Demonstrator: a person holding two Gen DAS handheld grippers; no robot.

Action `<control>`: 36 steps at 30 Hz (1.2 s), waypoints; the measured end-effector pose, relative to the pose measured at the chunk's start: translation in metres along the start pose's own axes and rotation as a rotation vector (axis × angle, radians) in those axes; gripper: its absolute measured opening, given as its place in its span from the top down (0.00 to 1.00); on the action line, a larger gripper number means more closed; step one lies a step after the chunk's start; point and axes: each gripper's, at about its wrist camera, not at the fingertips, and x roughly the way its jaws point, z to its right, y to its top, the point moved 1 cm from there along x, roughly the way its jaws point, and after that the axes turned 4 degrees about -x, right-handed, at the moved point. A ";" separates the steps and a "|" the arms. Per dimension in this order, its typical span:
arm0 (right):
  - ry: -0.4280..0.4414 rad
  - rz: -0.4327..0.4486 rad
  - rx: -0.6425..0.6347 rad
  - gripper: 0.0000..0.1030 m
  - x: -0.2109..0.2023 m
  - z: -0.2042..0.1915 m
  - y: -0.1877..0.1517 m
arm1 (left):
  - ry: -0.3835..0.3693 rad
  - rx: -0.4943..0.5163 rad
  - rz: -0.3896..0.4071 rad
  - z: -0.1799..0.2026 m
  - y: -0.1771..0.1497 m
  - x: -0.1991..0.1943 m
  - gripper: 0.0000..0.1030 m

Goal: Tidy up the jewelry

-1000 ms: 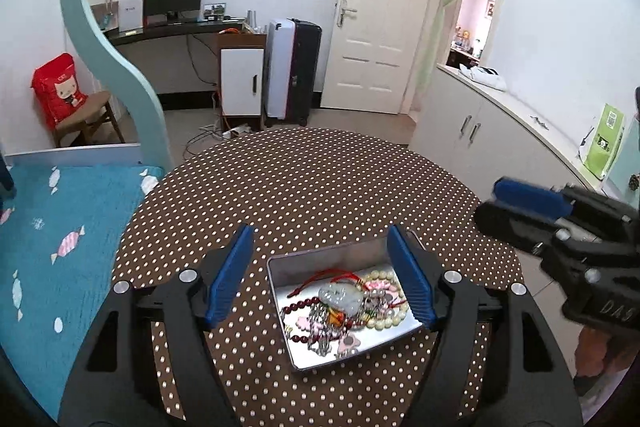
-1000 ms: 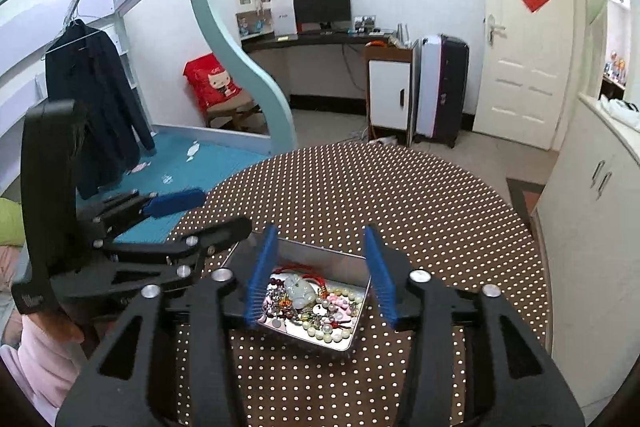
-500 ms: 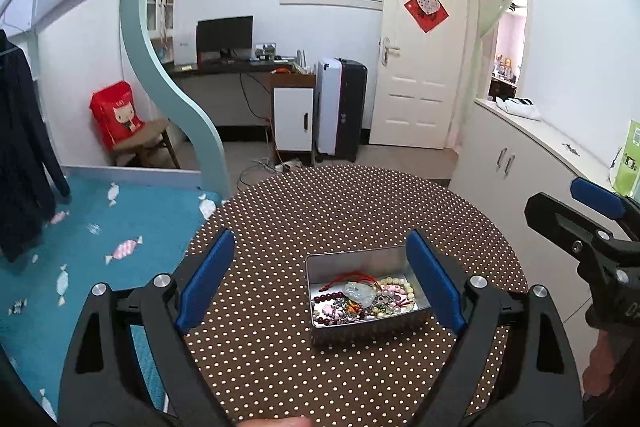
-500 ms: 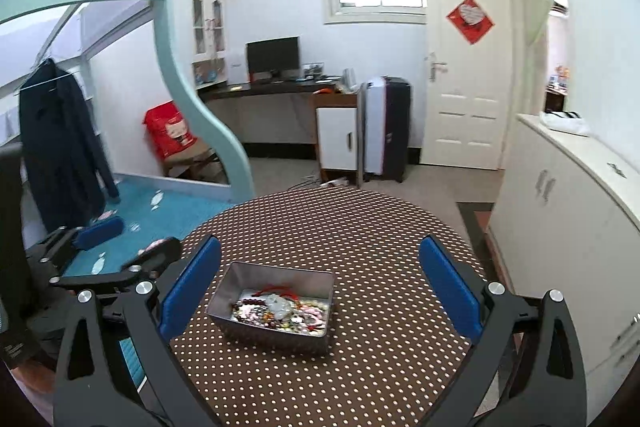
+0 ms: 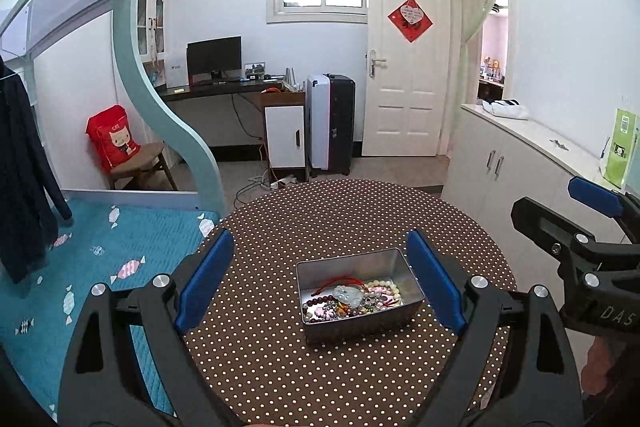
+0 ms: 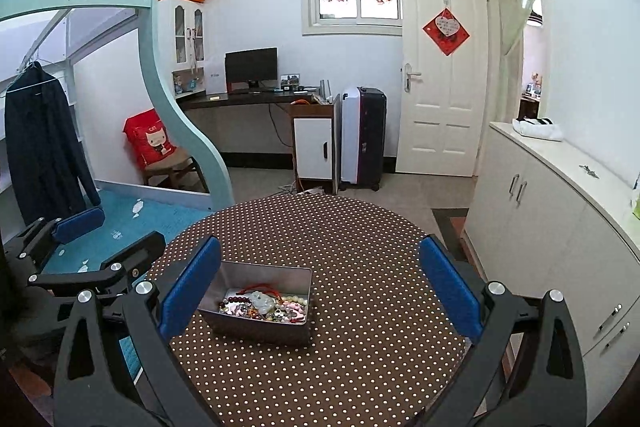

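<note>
Both hand-held grippers, left (image 5: 320,283) and right (image 6: 320,291), have backed off one tin (image 5: 396,301), released.

Right gripper (image 6: 320,287) spread wide over a round dotted table (image 6: 360,227), holding nothing. Metal tin (image 6: 260,327) of tangled jewelry (image 6: 266,305) near-left. Left gripper (image 6: 108,235) far left.

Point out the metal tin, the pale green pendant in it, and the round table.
metal tin (image 5: 362,329): left wrist view, on its near outer wall.
pale green pendant (image 5: 347,294): left wrist view, on the middle of the carved stone.
round table (image 6: 360,227): right wrist view, on bare dotted cloth beyond the tin.
</note>
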 end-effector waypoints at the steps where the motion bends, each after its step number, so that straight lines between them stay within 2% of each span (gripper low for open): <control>1: 0.000 -0.001 0.002 0.07 -0.001 -0.001 -0.001 | 0.001 0.001 0.002 0.001 0.000 -0.001 0.14; 18: 0.010 0.013 -0.006 0.07 -0.008 0.003 -0.003 | 0.016 -0.004 0.031 0.003 0.004 -0.011 0.14; 36: 0.021 -0.028 0.029 0.07 0.004 0.008 -0.004 | 0.030 0.009 0.006 0.000 0.004 0.003 0.14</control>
